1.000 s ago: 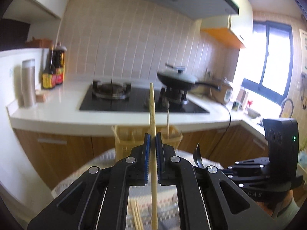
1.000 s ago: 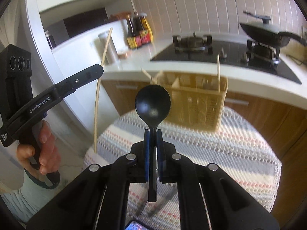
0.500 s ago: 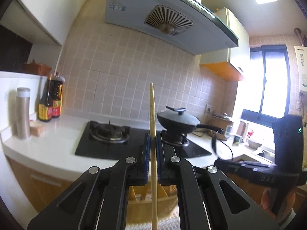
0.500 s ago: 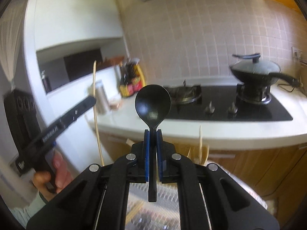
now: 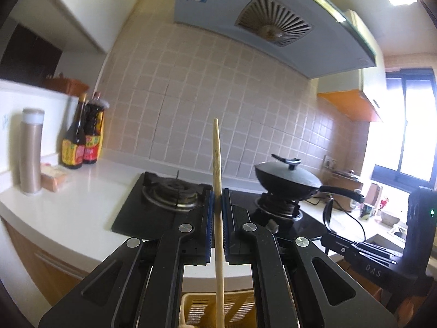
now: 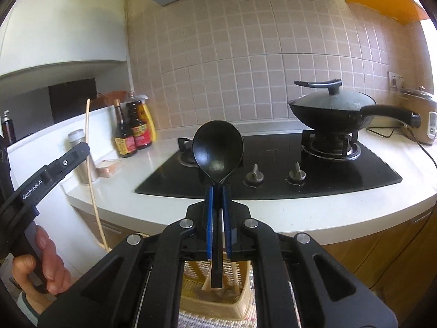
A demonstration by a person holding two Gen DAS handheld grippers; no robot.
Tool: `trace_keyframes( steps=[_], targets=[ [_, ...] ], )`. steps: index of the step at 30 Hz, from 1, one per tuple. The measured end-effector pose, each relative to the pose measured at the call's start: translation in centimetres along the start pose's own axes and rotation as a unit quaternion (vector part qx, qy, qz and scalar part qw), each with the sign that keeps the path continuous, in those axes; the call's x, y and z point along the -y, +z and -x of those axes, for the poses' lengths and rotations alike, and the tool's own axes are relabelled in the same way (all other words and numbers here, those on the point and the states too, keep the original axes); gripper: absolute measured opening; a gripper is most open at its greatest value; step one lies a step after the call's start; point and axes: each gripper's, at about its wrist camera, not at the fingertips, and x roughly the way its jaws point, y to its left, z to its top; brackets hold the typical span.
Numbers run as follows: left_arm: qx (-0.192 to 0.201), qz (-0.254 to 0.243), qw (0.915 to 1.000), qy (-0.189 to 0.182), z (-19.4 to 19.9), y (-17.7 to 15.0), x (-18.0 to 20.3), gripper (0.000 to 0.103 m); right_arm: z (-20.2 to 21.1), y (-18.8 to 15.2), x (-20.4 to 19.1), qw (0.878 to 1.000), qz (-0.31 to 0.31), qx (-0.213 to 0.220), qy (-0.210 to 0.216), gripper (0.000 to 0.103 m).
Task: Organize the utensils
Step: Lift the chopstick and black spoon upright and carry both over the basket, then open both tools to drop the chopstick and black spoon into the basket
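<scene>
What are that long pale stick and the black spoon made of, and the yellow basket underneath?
The stick looks like bamboo or wood: pale, matte, tapered. The spoon seems to be black plastic with a dull sheen. The basket looks like moulded plastic, its walls a fine grid of holes.

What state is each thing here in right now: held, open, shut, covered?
Left gripper: shut on the chopstick.
Chopstick: held upright.
Right gripper: shut on the black spoon.
Black spoon: held upright, bowl up.
Wok: lid on, sitting on the burner.
Utensil basket: open-topped, below the grippers.
</scene>
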Motion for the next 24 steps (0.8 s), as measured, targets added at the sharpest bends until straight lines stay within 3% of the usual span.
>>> trace_keyframes(
  steps=[13,24],
  targets=[
    [-0.006,0.000,0.9993,0.038,-2.9,-2.9,-1.5,0.004,-3.6,-2.9,1.1,0.999,-0.004,0.004,-0.032,0.005],
    [-0.011,-0.006,0.9994,0.033,-3.4,-4.3,-1.6,0.004,-4.0,-3.9,1.3,0.999,0.005,0.015,-0.030,0.005]
  ],
)
